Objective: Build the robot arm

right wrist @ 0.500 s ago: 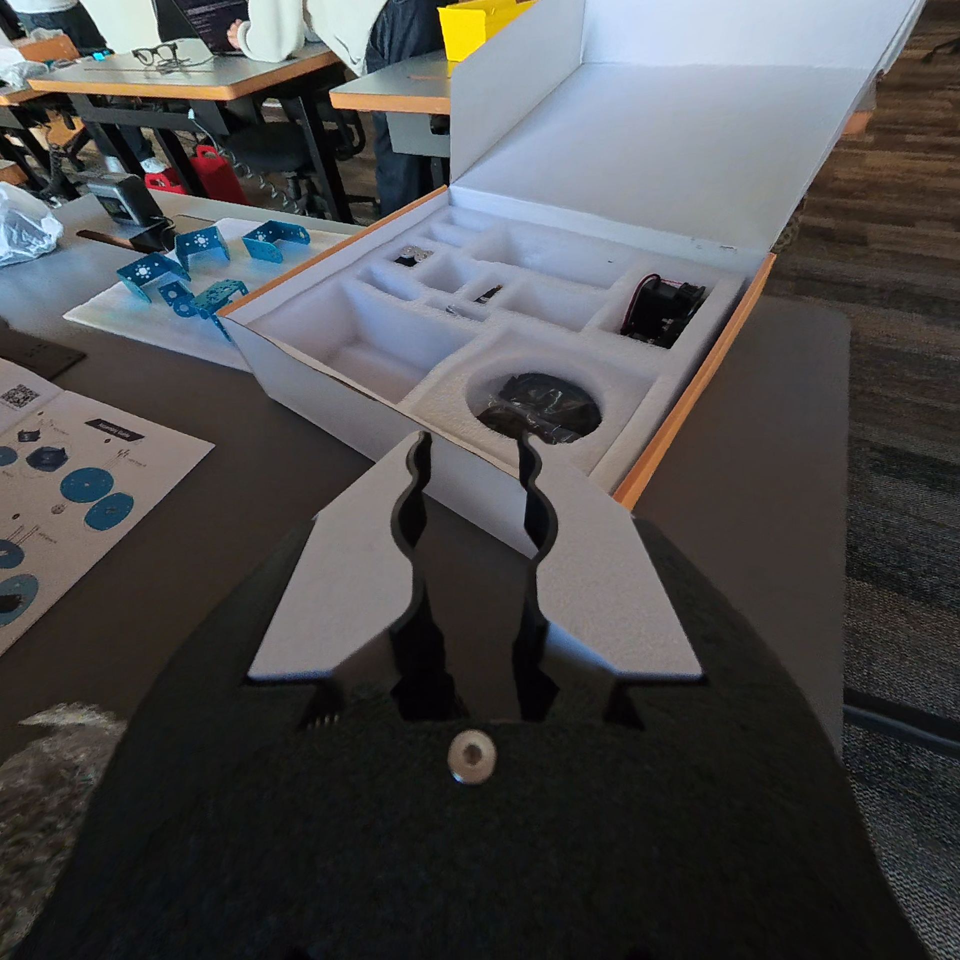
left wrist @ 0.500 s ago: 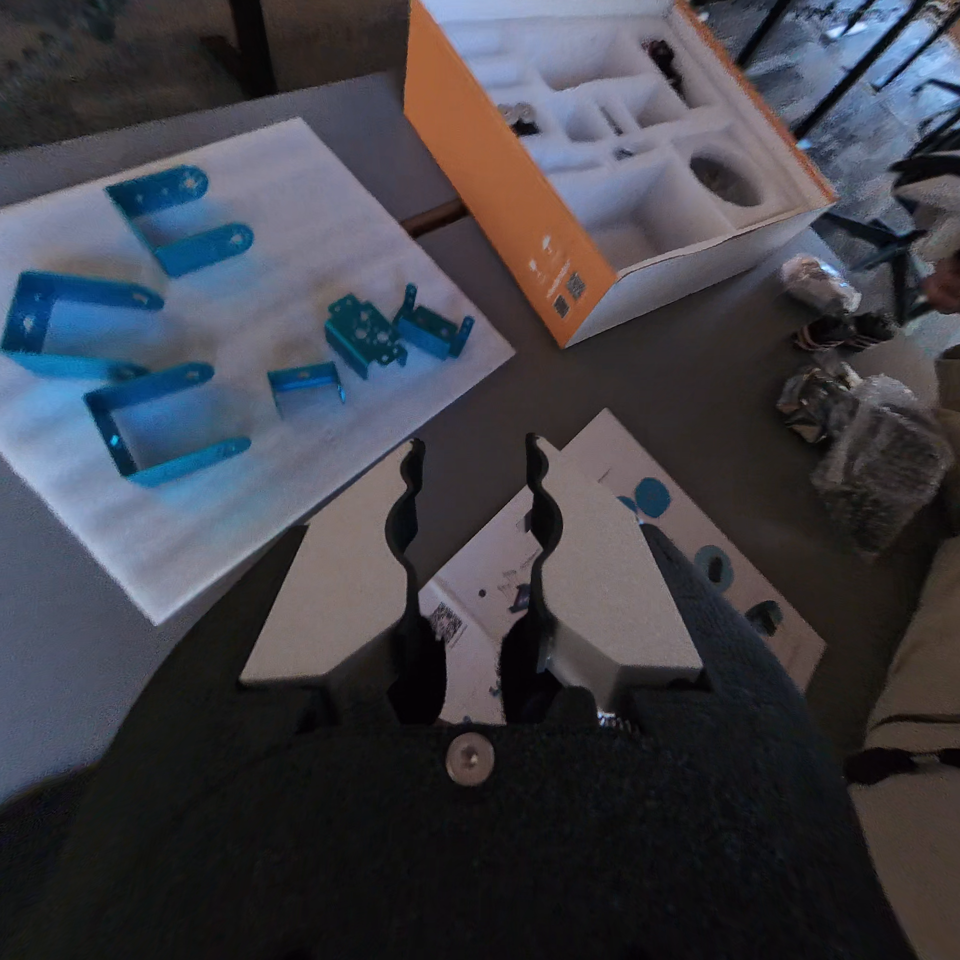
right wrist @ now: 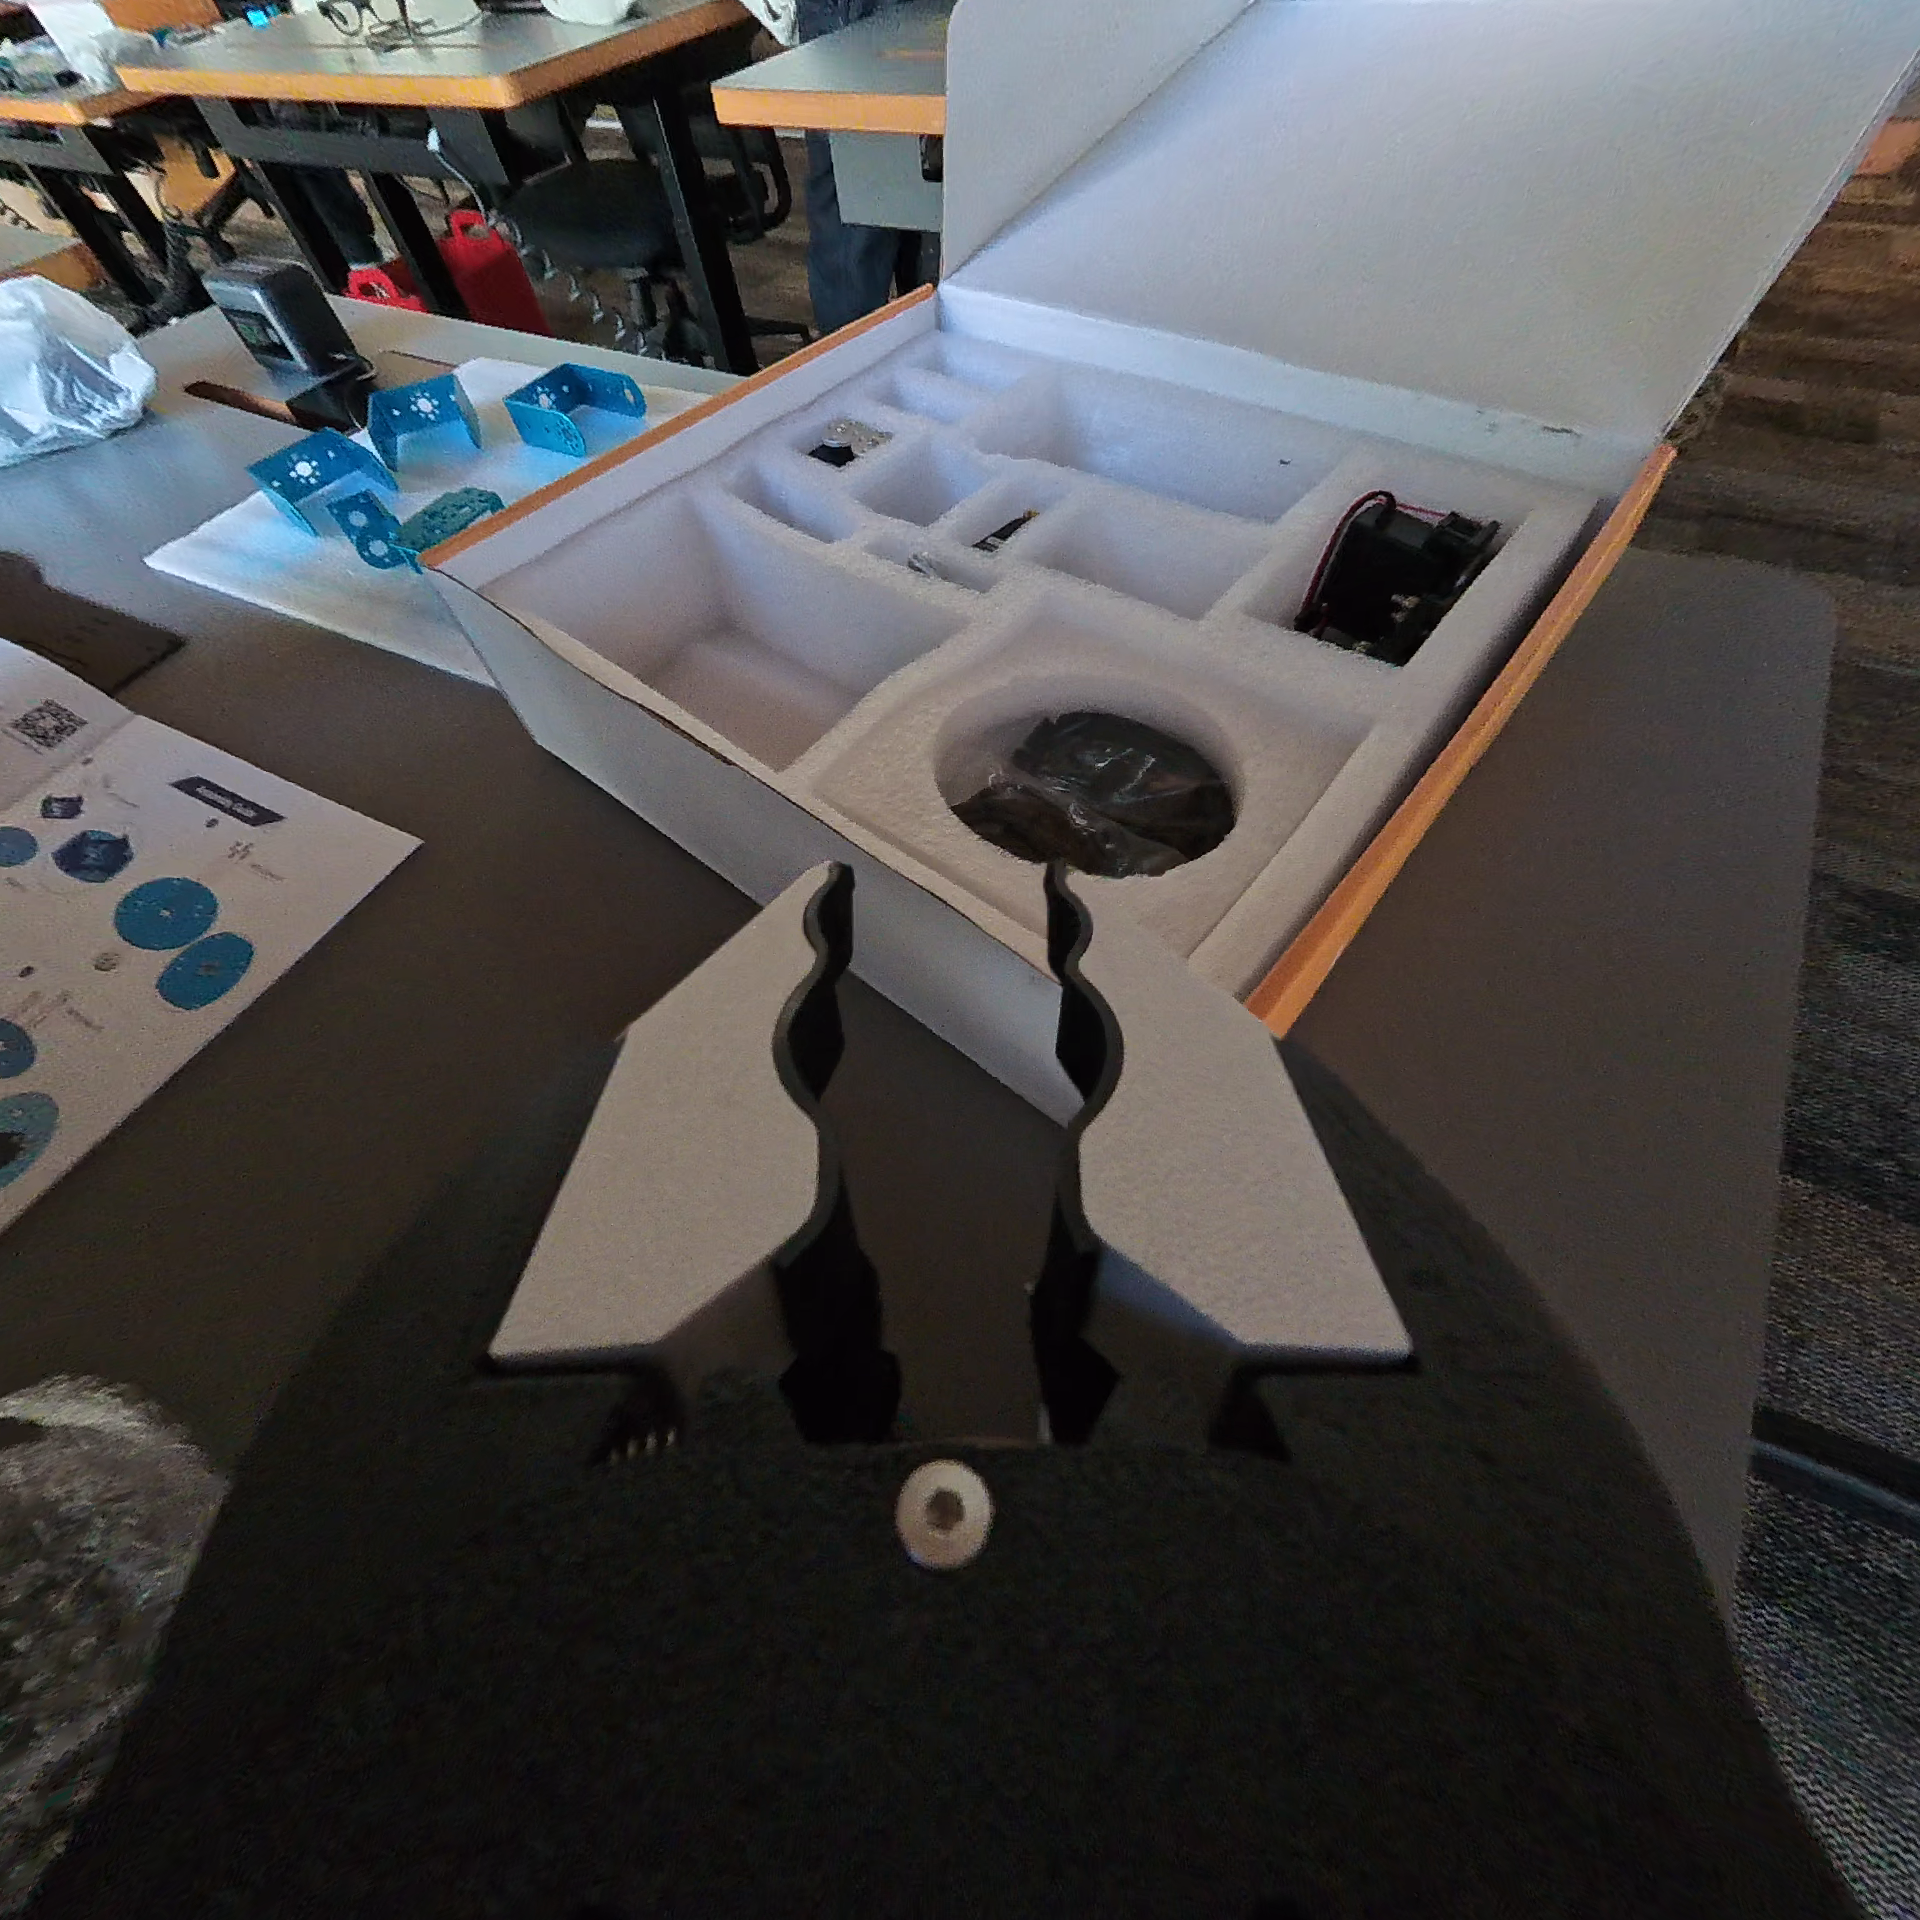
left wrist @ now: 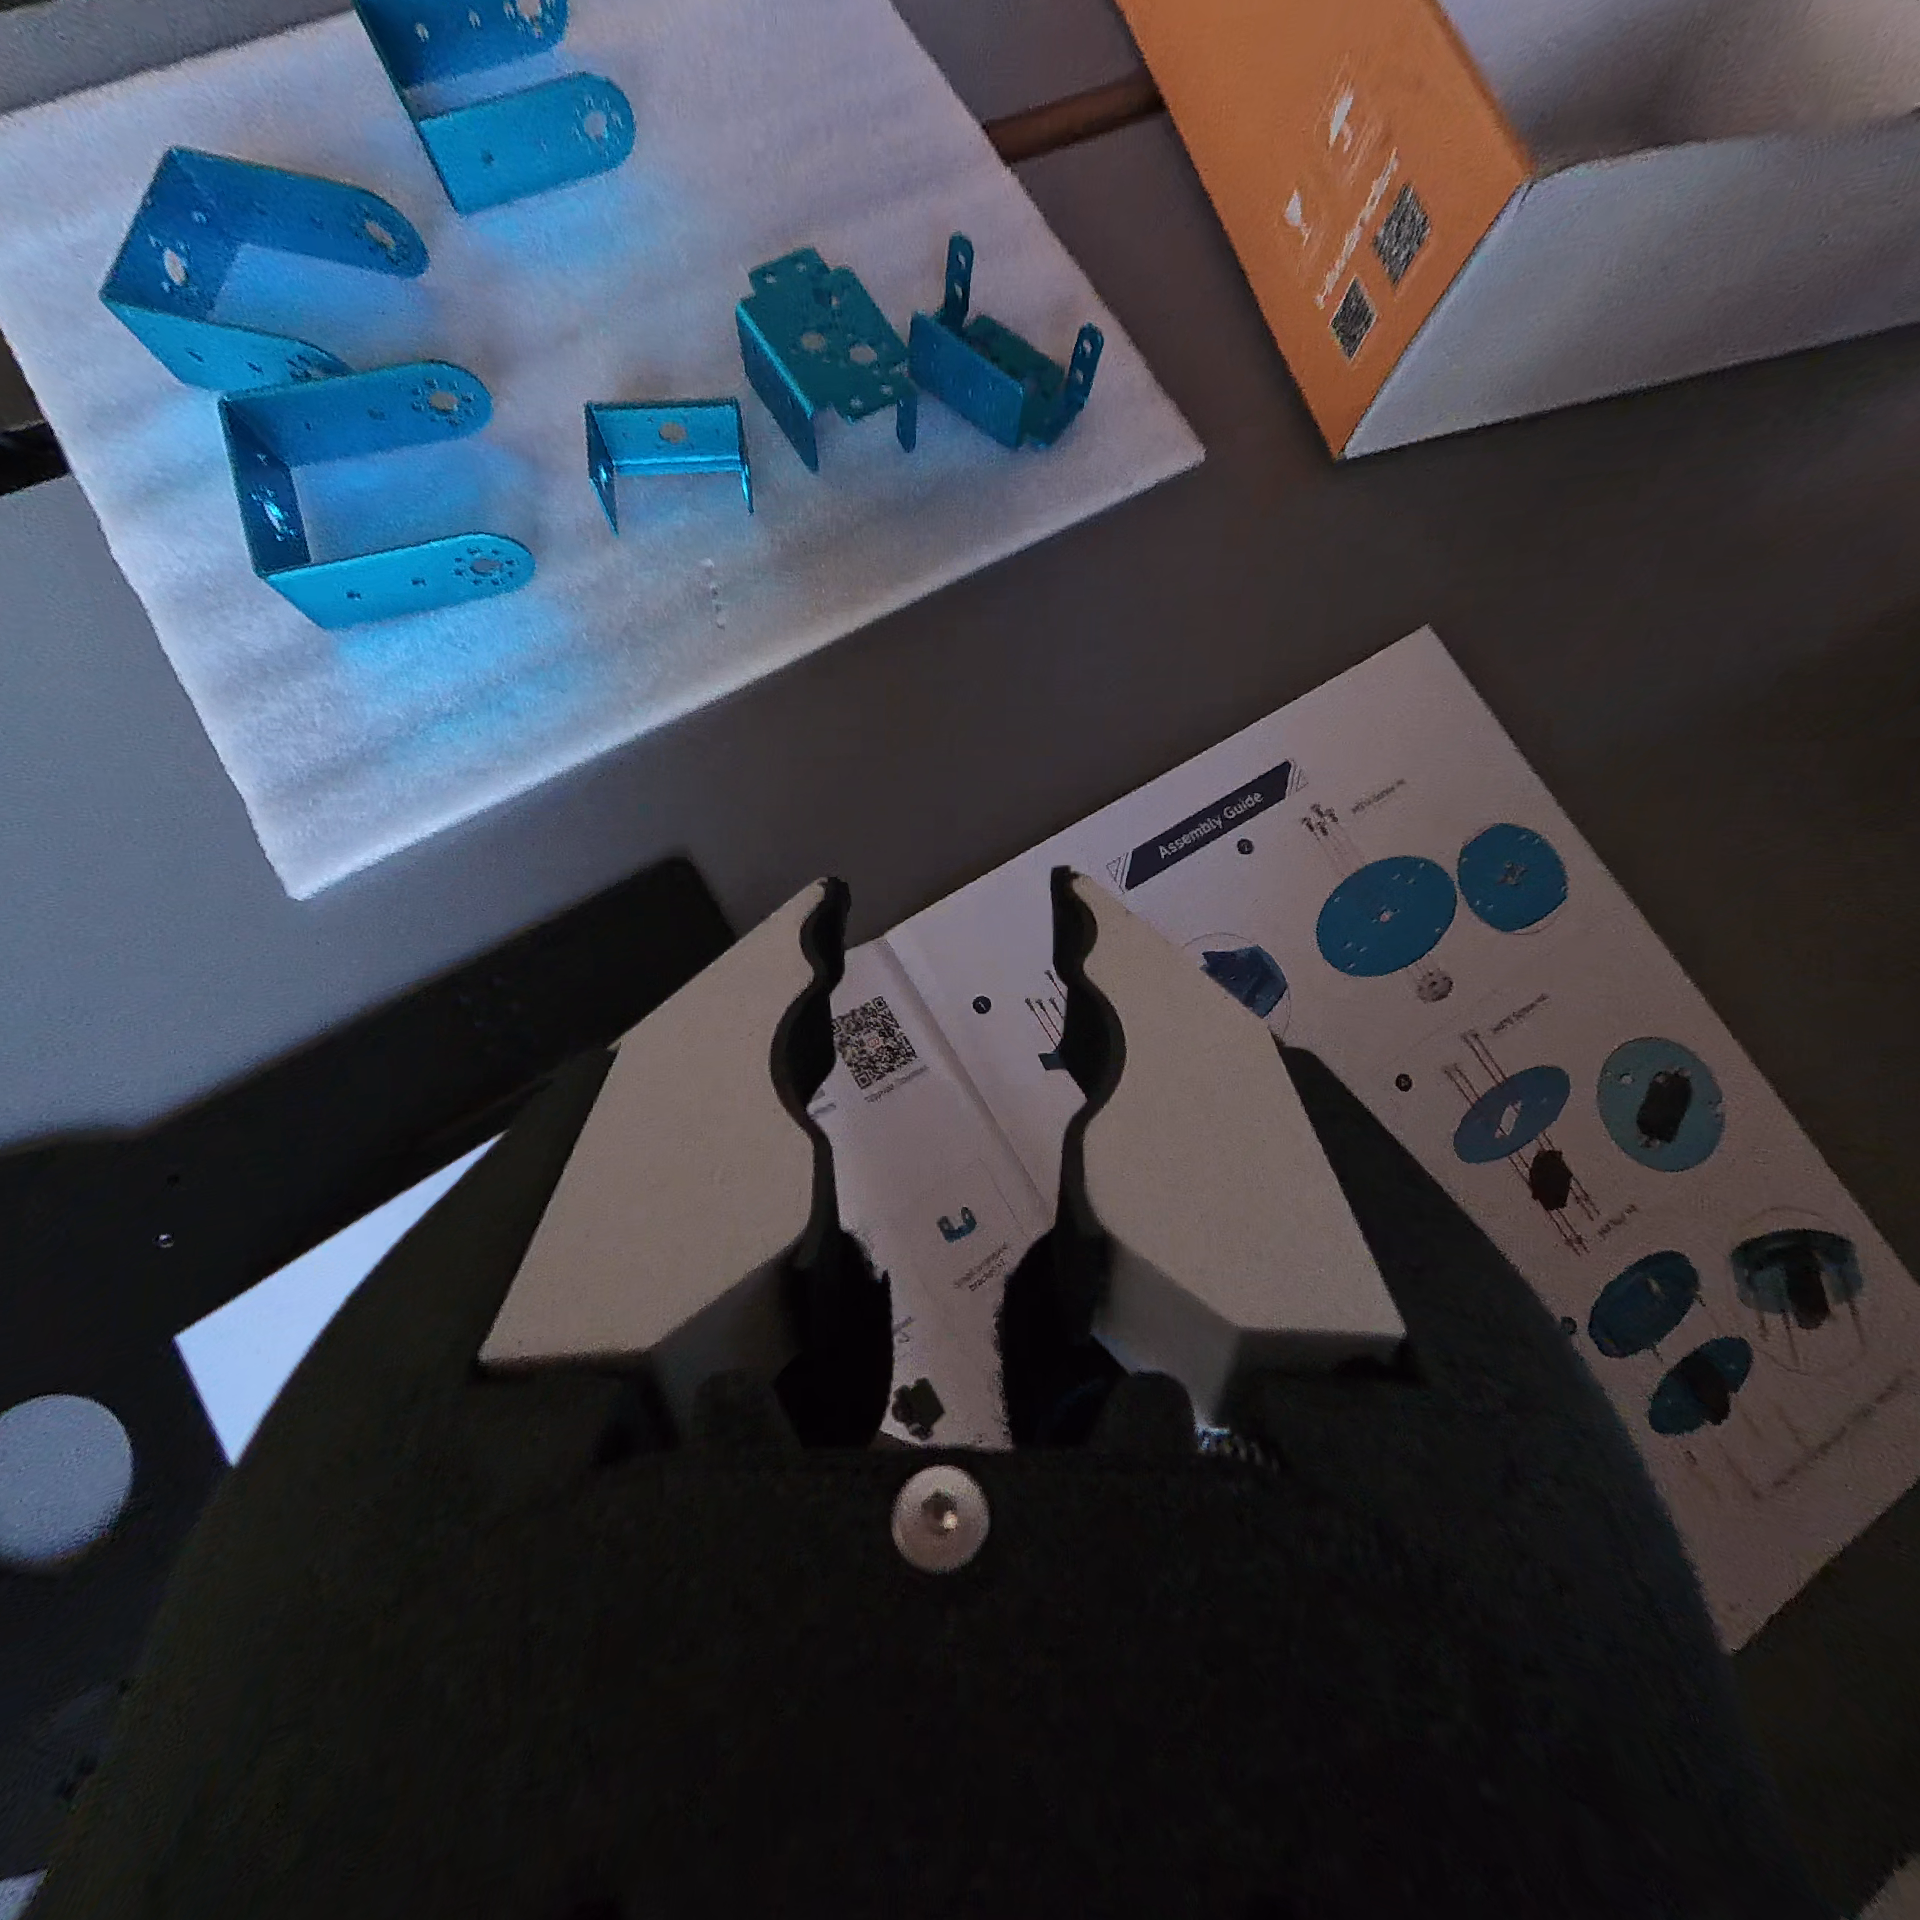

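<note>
Left tool (left wrist: pixel 943 899), jaws parted and empty, hovers over the white printed paper sheet (left wrist: pixel 1351 1039) at lower centre. Right tool (right wrist: pixel 945 883), likewise parted and empty, faces the open orange-edged cardboard box (right wrist: pixel 1455 748). Dropping lower could crease the sheet; the loose blue metal brackets (left wrist: pixel 665 447), upper left, could scatter if nudged.

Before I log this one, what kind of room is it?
Probably a classroom or shared lab: rows of orange-edged desks with office chairs behind, and a near table holding an opened kit box and blue metal brackets.
</note>
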The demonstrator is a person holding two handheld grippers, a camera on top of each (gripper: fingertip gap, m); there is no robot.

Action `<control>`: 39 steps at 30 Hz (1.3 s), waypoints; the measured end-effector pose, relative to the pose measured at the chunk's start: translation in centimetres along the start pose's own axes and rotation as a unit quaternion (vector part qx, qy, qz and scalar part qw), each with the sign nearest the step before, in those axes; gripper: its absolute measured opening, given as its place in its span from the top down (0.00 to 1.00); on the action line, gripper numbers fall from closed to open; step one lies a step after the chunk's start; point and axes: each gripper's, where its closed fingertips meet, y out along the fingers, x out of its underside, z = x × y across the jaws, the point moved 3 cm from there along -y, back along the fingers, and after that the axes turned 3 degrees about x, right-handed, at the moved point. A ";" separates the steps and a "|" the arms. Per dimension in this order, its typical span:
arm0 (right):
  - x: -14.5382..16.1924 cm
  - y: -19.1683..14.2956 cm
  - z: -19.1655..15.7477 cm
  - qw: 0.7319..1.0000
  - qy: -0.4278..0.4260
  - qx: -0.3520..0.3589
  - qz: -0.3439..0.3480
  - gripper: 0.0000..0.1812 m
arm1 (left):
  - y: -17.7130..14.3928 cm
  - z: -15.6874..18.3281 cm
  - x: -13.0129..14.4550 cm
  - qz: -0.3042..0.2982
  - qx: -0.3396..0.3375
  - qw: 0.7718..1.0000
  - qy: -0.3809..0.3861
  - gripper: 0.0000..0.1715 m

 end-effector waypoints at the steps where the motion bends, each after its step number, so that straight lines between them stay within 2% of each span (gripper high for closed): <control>1: 0.0 0.0 0.1 1.000 0.003 -0.003 0.002 0.80 | 0.2 0.2 0.3 -0.002 -0.004 1.000 0.001 0.77; 7: 0.8 -0.4 0.6 0.999 0.031 -0.004 -0.002 0.80 | 1.7 1.6 0.2 -0.014 0.005 1.000 -0.003 0.77; 12: 1.0 -0.9 0.9 1.000 0.018 0.005 -0.011 0.80 | 3.0 2.1 -0.9 -0.015 0.014 1.000 0.002 0.77; 16: 1.3 -1.0 0.9 0.999 0.019 -0.016 -0.045 0.80 | 4.1 3.1 -1.3 -0.019 0.037 0.999 0.004 0.77; 19: -0.2 -0.9 1.0 0.994 -0.014 -0.044 -0.100 0.80 | 4.0 3.9 -1.9 -0.020 0.051 0.998 0.033 0.77; 22: -2.6 0.9 1.7 0.987 -0.060 -0.071 -0.133 0.80 | 3.4 4.9 -3.0 -0.013 0.077 0.995 0.063 0.77; 24: -2.6 2.7 1.2 0.970 -0.065 -0.127 -0.196 0.79 | 2.7 5.6 -3.6 0.001 0.092 0.993 0.078 0.77; 27: -1.7 5.6 1.7 0.945 -0.078 -0.163 -0.272 0.79 | 1.3 6.5 -3.6 0.019 0.103 0.989 0.101 0.77; 28: -1.2 6.2 1.2 0.930 -0.076 -0.196 -0.300 0.78 | 0.7 6.8 -3.3 0.023 0.105 0.989 0.105 0.77; 31: 0.3 8.1 1.2 0.896 -0.094 -0.230 -0.367 0.80 | -1.3 7.3 -1.7 0.030 0.109 0.987 0.112 0.77; 33: 1.6 8.4 0.8 0.862 -0.088 -0.265 -0.424 0.81 | -2.8 7.6 -0.5 0.039 0.113 0.987 0.112 0.77; 34: 2.0 8.3 0.2 0.842 -0.068 -0.293 -0.448 0.86 | -3.5 7.8 0.2 0.040 0.117 0.986 0.114 0.77; 37: 2.1 8.6 -0.2 0.809 -0.017 -0.329 -0.486 0.92 | -5.2 7.6 1.5 0.043 0.101 0.985 0.130 0.77; 39: 2.0 8.8 0.0 0.802 -0.012 -0.347 -0.487 0.93 | -6.2 7.4 2.0 0.047 0.089 0.984 0.145 0.77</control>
